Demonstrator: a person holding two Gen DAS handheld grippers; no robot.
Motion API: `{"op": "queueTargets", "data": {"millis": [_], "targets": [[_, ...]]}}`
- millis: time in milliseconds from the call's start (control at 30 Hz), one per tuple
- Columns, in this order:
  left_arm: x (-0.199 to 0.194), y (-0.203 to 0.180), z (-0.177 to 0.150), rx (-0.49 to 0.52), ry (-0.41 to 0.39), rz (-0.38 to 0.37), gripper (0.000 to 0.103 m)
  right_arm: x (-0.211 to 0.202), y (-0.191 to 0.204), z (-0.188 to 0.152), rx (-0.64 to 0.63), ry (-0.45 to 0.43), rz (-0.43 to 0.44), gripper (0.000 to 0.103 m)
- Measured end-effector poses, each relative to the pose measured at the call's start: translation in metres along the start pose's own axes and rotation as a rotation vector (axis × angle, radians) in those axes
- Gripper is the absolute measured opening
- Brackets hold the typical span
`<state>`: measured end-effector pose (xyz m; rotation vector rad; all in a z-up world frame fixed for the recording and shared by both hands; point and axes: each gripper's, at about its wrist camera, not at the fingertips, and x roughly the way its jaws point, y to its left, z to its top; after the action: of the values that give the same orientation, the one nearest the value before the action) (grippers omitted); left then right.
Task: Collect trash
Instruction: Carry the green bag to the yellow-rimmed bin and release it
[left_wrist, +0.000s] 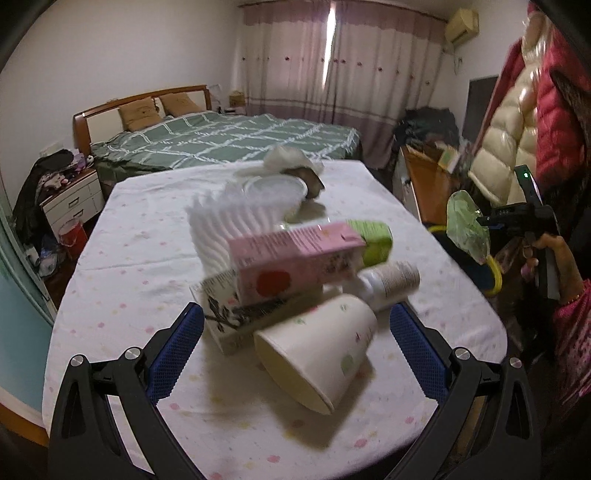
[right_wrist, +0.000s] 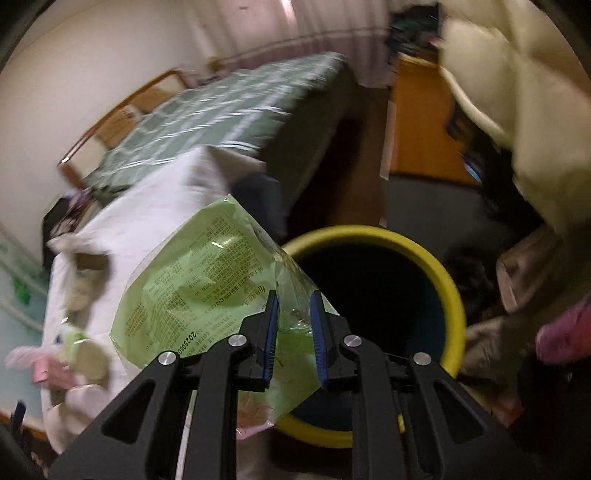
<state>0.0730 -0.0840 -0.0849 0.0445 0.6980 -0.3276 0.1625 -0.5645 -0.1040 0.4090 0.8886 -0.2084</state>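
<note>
My right gripper (right_wrist: 294, 308) is shut on a crumpled green plastic wrapper (right_wrist: 199, 284) and holds it over the near rim of a yellow-rimmed dark bin (right_wrist: 448, 280). In the left wrist view the wrapper (left_wrist: 466, 225) hangs off the table's right side. My left gripper (left_wrist: 297, 325) is open and empty, its blue pads either side of a tipped paper cup (left_wrist: 321, 350). Behind the cup lie a pink carton (left_wrist: 295, 258), a printed box (left_wrist: 229, 314), a white bottle (left_wrist: 391, 282), a green box (left_wrist: 375, 240) and white wavy plastic (left_wrist: 225, 218).
The trash lies on a table with a white floral cloth (left_wrist: 129, 258). A clear lidded tub (left_wrist: 273, 188) and crumpled tissue (left_wrist: 291, 158) sit farther back. A green-quilted bed (left_wrist: 221, 136) stands behind, a nightstand (left_wrist: 74, 199) at left, hanging jackets (left_wrist: 517, 129) at right.
</note>
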Motion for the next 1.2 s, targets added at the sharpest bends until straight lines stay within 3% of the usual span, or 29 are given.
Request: {"op": "queueTargets", "data": {"millis": [267, 400, 667, 933, 1067, 1200], "targets": [[0.002, -0.014, -0.018, 0.023, 0.042, -0.025, 0.099, 0.042, -0.039, -0.007, 0.088, 0.032, -0.105, 0.019], [0.004, -0.017, -0.018, 0.033, 0.044, -0.035, 0.099, 0.050, -0.044, -0.012, 0.093, 0.036, -0.137, 0.039], [0.022, -0.018, -0.024, 0.039, 0.101, -0.073, 0.099, 0.048, -0.039, -0.019, 0.061, 0.030, -0.138, 0.041], [0.035, -0.041, -0.026, 0.042, 0.172, -0.247, 0.097, 0.048, -0.027, -0.022, 0.043, 0.041, -0.109, 0.042], [0.036, -0.055, -0.014, 0.014, 0.170, -0.354, 0.097, 0.049, -0.022, -0.024, 0.038, 0.042, -0.091, 0.043], [0.032, -0.074, -0.005, 0.066, 0.164, -0.373, 0.097, 0.046, -0.019, -0.026, 0.031, 0.036, -0.079, 0.043]]}}
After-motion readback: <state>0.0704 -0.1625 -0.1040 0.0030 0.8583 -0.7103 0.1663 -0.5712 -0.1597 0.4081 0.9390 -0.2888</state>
